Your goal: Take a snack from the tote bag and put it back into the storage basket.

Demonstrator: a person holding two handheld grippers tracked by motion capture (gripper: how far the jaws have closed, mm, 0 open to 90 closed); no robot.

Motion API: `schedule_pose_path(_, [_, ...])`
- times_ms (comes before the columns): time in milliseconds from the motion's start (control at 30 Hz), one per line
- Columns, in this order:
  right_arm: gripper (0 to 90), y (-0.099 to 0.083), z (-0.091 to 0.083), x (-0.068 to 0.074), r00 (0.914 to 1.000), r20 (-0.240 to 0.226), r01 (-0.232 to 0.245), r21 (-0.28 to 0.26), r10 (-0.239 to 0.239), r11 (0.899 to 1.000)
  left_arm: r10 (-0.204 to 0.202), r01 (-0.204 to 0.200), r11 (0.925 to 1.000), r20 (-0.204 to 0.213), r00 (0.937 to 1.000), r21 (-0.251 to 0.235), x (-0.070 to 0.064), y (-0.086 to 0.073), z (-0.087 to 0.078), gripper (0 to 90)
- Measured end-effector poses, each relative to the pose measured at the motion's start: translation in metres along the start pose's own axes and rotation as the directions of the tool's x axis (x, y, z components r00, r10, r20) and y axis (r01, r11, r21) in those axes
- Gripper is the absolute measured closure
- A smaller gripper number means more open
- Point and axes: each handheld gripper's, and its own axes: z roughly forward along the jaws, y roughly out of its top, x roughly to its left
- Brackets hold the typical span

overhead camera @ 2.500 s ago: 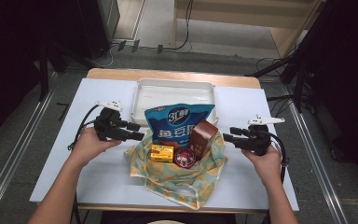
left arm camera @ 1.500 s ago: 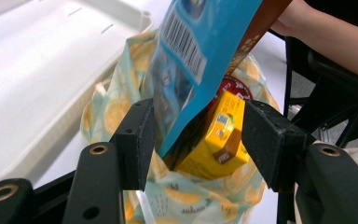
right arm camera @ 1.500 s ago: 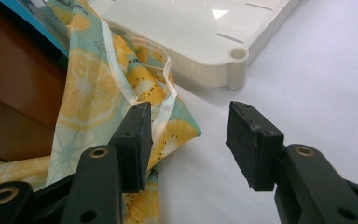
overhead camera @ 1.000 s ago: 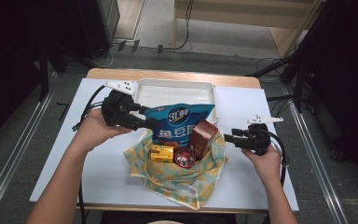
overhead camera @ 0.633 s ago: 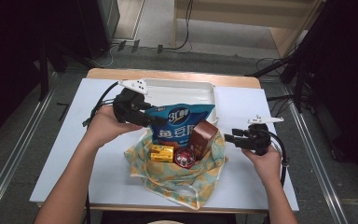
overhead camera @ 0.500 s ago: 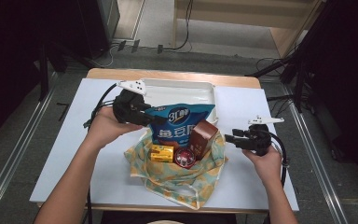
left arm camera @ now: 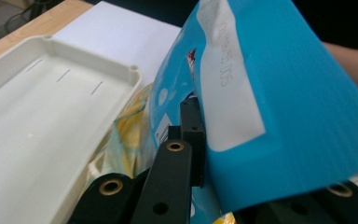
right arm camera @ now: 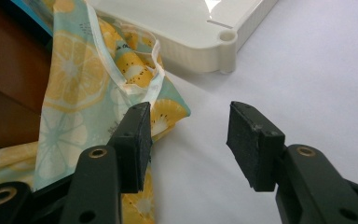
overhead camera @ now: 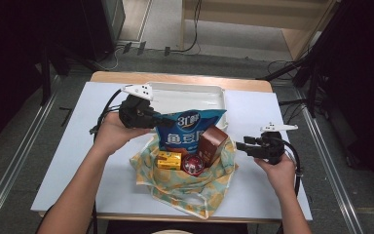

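Observation:
A blue snack bag (overhead camera: 190, 130) stands upright in a lemon-print cloth bag (overhead camera: 185, 187) at mid table. Beside it in the cloth bag are a brown box (overhead camera: 212, 145), a small yellow box (overhead camera: 168, 159) and a round red can (overhead camera: 192, 164). My left gripper (overhead camera: 163, 119) is at the snack bag's upper left edge. In the left gripper view, the blue snack bag (left arm camera: 279, 93) runs between the jaws of my left gripper (left arm camera: 214, 140) and hides the right one. My right gripper (overhead camera: 241, 145) is open, just right of the cloth bag. In the right gripper view, my right gripper (right arm camera: 189, 140) has its left jaw touching the cloth bag (right arm camera: 79, 93).
A white shallow tray (overhead camera: 195, 93) lies behind the cloth bag, and its corner (right arm camera: 214, 42) is near the right gripper. White table cover (overhead camera: 102, 180) stretches to the left and right. Cables trail from both grippers.
My left gripper has moved from left of the cloth bag up and right to the snack bag's upper left edge. The bag's top has shifted slightly. The right gripper has stayed still.

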Motion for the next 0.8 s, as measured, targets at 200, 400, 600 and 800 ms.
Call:
schedule_pose_path(200, [49.8,0.0,-0.001,0.0,0.9999,-0.008,-0.009,-0.011,0.008,1.0,0.01,-0.009,0.9994,0.006,0.9999,-0.033,-0.003,0.011,-0.005,89.8])
schedule_pose_path(400, [49.4,0.0,-0.001,-0.001,0.9999,-0.009,-0.004,-0.009,0.004,1.0,0.015,-0.015,0.9971,-0.002,0.9999,-0.075,-0.004,0.021,-0.011,90.0])
schedule_pose_path(600, [49.4,0.0,0.0,0.0,1.0,-0.01,0.0,-0.009,0.0,1.0,0.024,-0.027,0.9927,-0.02,0.9995,-0.118,-0.008,0.031,-0.018,90.0])
schedule_pose_path(800, [49.4,0.0,0.0,0.0,1.0,-0.006,0.0,-0.01,0.0,1.0,0.034,-0.039,0.9913,-0.038,0.9987,-0.126,-0.01,0.047,-0.026,90.0])
